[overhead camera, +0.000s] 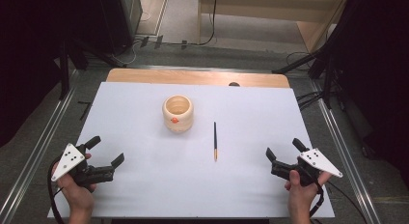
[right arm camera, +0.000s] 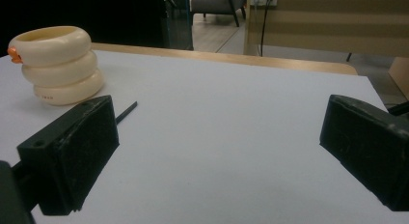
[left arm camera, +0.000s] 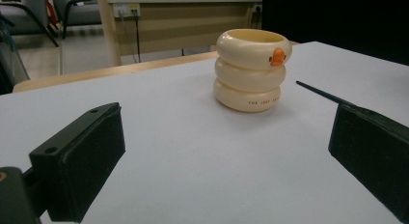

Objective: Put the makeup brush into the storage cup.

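Note:
A cream ribbed cup with a small orange duck bill on its front stands upright near the middle of the white table. A thin dark pen with a yellowish tip lies flat to the cup's right. My left gripper rests at the near left, open, nothing between its jaws. My right gripper rests at the near right, also open and empty. The left gripper view has the cup ahead and the pen at right. In the right gripper view the cup is at far left and the pen pokes out behind the left jaw.
A wooden strip runs along the table's far edge. Metal rails flank both sides. Cables and a wooden cabinet lie on the floor beyond. Dark curtains stand left and right.

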The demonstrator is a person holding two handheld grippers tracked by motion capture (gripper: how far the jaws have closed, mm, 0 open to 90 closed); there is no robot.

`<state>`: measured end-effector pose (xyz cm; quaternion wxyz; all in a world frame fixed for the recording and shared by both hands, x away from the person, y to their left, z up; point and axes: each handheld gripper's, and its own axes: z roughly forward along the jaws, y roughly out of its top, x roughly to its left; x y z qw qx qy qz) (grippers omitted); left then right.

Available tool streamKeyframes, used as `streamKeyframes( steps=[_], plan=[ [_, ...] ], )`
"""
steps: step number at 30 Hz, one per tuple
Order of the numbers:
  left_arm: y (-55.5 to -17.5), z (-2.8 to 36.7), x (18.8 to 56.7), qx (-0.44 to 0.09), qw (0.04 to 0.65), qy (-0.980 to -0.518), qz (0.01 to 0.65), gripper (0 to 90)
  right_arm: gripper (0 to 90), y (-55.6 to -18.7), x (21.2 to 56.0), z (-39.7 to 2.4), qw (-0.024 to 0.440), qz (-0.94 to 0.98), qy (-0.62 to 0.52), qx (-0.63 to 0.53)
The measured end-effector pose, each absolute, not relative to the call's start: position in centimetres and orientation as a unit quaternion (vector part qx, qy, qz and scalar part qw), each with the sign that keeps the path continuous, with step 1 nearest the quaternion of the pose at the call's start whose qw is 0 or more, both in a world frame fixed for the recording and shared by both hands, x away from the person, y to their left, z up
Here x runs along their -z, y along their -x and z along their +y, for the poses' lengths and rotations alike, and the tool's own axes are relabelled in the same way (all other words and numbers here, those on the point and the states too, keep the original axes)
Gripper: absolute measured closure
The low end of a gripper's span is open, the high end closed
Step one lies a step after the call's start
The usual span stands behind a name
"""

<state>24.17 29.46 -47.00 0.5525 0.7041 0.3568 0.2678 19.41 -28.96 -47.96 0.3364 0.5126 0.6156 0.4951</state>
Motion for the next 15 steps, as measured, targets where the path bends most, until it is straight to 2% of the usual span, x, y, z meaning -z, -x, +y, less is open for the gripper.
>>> streamKeyframes(
  steps=[15],
  plan=[
    [-23.8,29.1,47.1,-0.269,0.550,-0.707,0.354,0.0,8.0,-20.1,47.4,-26.9,0.336,0.630,-0.515,-0.474]
  ],
)
